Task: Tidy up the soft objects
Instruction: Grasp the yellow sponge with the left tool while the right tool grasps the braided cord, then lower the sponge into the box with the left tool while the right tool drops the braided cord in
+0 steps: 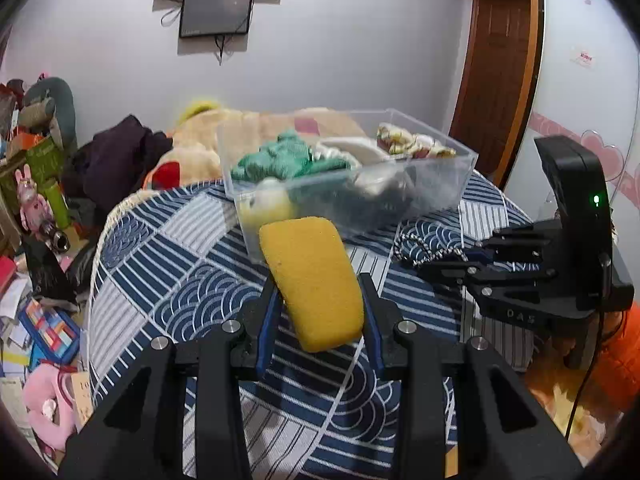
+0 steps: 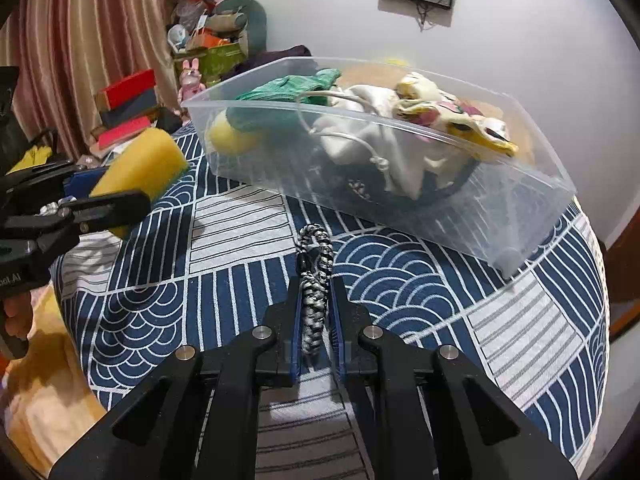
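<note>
My left tool (image 1: 318,292) pinches yellow sponge (image 1: 312,280); right tool (image 2: 316,284) pinches braided cord (image 2: 316,276). Its housing (image 1: 520,316) reads "DAS".

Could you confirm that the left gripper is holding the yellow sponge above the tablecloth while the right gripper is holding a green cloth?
Not quite: the right gripper holds a black-and-white braided cord, not a green cloth, as the right wrist view shows. The green cloth lies in the clear bin. The left gripper does hold the yellow sponge.
</note>
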A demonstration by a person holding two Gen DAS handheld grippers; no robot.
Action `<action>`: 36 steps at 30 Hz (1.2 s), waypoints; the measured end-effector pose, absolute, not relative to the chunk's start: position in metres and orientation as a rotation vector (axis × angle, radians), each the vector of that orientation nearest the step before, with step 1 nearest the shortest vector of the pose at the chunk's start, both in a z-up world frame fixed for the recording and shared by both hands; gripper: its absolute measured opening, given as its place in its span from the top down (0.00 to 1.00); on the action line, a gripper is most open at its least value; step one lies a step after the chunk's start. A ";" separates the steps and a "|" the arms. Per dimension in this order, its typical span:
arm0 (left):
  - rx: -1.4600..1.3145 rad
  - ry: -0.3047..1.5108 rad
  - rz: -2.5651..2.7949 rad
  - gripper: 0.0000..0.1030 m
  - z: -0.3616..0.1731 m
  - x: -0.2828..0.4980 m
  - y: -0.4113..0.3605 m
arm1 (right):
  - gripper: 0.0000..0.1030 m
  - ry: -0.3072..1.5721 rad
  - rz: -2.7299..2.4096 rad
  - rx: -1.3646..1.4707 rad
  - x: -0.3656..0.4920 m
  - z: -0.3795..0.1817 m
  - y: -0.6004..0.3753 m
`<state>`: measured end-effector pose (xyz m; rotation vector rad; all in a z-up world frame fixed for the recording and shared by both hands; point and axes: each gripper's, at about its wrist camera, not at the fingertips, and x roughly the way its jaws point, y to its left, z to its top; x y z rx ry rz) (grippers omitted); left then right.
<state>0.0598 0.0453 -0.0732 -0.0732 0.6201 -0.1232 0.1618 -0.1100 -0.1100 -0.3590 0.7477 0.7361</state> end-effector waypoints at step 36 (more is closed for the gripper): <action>-0.100 0.646 -0.029 0.54 -0.052 0.184 0.057 | 0.88 0.612 0.694 -0.288 0.214 -0.063 -0.071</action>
